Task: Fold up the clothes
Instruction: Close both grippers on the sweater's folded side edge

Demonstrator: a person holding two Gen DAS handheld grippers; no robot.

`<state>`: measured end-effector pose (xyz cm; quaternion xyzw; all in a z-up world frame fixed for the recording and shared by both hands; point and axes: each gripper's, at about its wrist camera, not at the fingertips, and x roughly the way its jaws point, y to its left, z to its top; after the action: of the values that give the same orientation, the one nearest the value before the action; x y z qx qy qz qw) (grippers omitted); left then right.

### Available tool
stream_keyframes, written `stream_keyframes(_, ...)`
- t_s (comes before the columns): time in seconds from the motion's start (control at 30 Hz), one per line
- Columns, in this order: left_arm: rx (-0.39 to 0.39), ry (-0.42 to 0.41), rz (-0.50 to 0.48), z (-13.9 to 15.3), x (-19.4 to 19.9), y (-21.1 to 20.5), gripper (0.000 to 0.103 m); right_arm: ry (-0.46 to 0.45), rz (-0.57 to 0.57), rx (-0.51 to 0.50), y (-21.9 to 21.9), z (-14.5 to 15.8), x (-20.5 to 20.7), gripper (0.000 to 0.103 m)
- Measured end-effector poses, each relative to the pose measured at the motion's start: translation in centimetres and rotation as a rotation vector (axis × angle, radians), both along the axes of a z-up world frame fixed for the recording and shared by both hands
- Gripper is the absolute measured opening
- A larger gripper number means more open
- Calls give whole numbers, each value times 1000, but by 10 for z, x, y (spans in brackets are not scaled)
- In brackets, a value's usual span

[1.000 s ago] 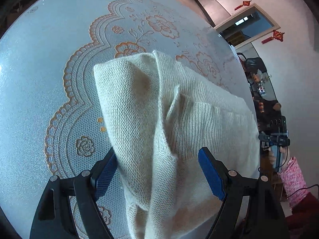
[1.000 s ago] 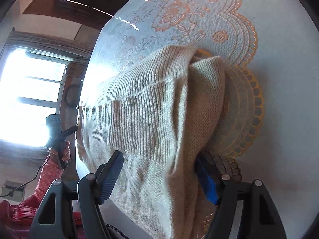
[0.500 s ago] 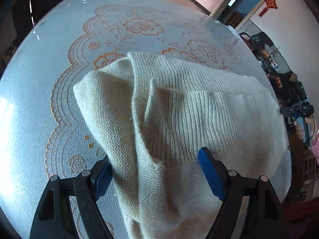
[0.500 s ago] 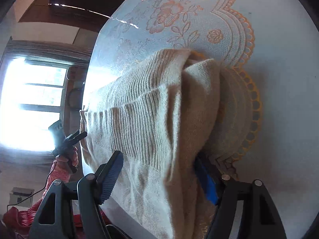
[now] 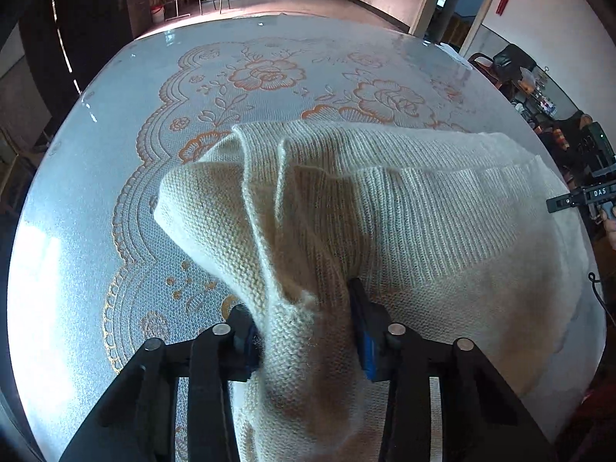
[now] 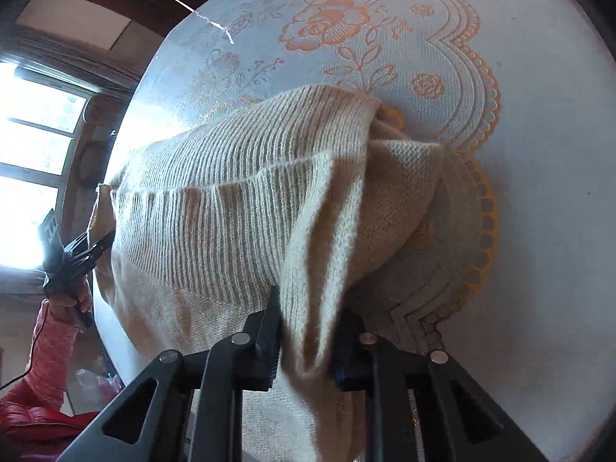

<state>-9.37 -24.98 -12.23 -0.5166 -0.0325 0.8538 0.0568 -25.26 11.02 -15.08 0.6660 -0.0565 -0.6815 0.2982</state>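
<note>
Both my left gripper [image 5: 306, 329] and right gripper [image 6: 306, 340] pinch bunched folds of the cream knitted sweater [image 5: 404, 223]; mid-fold, I judge, needing an even carry-over.

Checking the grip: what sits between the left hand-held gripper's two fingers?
A bunched fold of the cream knitted sweater, pinched by the left hand-held gripper; left wrist view.

Left gripper [image 5: 308, 331] is clamping a bunched fold of the cream sweater [image 5: 404, 223]; both fingers [image 5: 365, 331] are pressing into the knit. Sweater is lying spread over the worktop [image 5: 96, 177], ribbed band running toward the right edge. Lace cloth [image 5: 265, 75] with orange flowers is showing beyond it. Right gripper [image 5: 577, 198] is sitting at the sweater's far right corner.
</note>
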Motion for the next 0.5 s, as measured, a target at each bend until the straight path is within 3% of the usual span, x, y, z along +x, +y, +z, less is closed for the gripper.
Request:
stream_keyframes(0.1, -61, 31, -9, 4, 4, 8, 26, 22, -30, 32, -8, 2, 3, 17)
stream_keyframes(0.27, -96, 72, 30, 4, 6, 12, 23, 63, -53, 81, -30, 4, 12, 15)
stream_keyframes(0.5, -153, 115, 67, 11, 15, 18, 20, 85, -127, 47, -36, 9, 14, 14)
